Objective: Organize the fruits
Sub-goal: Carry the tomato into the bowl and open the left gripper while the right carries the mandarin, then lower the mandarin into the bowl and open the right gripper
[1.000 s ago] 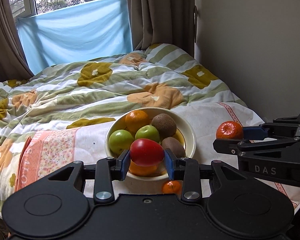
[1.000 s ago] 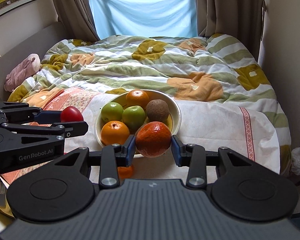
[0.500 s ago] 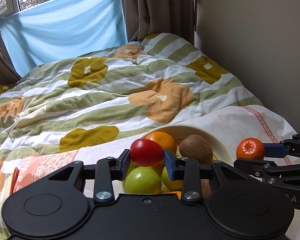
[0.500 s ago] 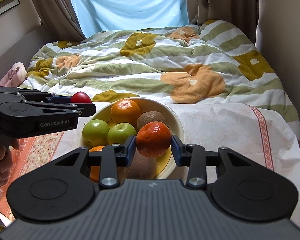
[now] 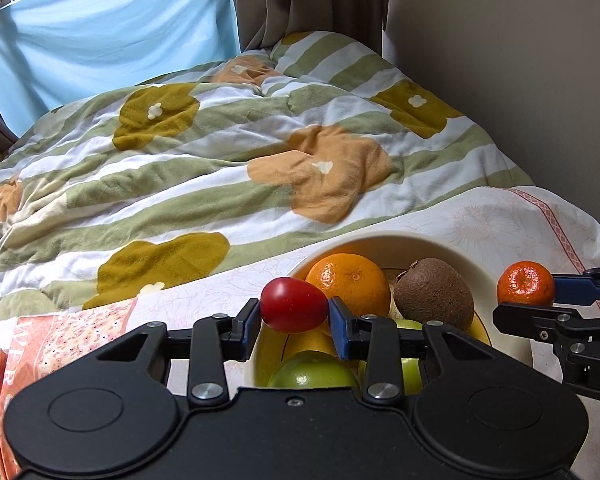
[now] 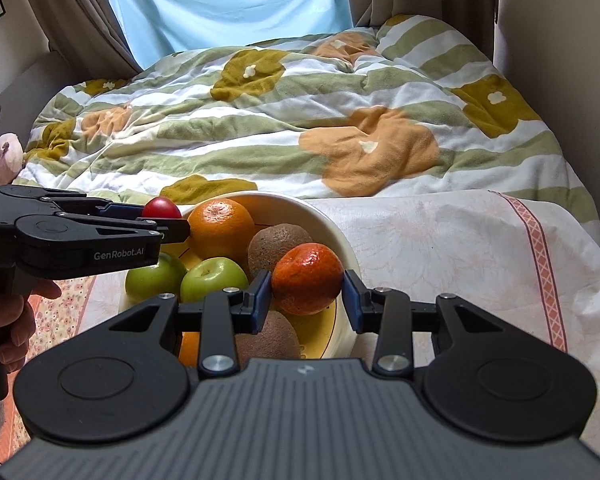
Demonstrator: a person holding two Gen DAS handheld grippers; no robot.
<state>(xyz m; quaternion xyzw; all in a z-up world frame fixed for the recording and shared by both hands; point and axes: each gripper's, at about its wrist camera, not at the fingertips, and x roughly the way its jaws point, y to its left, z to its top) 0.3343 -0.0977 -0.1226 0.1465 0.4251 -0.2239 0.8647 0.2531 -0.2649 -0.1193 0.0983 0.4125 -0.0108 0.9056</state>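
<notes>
1. My right gripper [image 6: 307, 280] is clamped on the tangerine [image 6: 307, 278], hanging over the near right part of the bowl [image 6: 332, 224]. The pile under it is already lumpy, so if I let go from up here it could bounce off a kiwi [image 6: 278, 242] and hop the rim.
2. The left gripper [image 5: 294, 312] has the red fruit [image 5: 294, 310] between its pads, right over the bowl's left rim. Its jaws have just eased open a bit. If it slips now, I think it lands on the rim or outside on the sheet [image 6: 440, 248].
3. The bowl sits on soft bedding near the bed's front edge, so bumping it could tip it.
4. Anything that escapes may roll into the quilt [image 6: 300, 120] folds beyond.
</notes>
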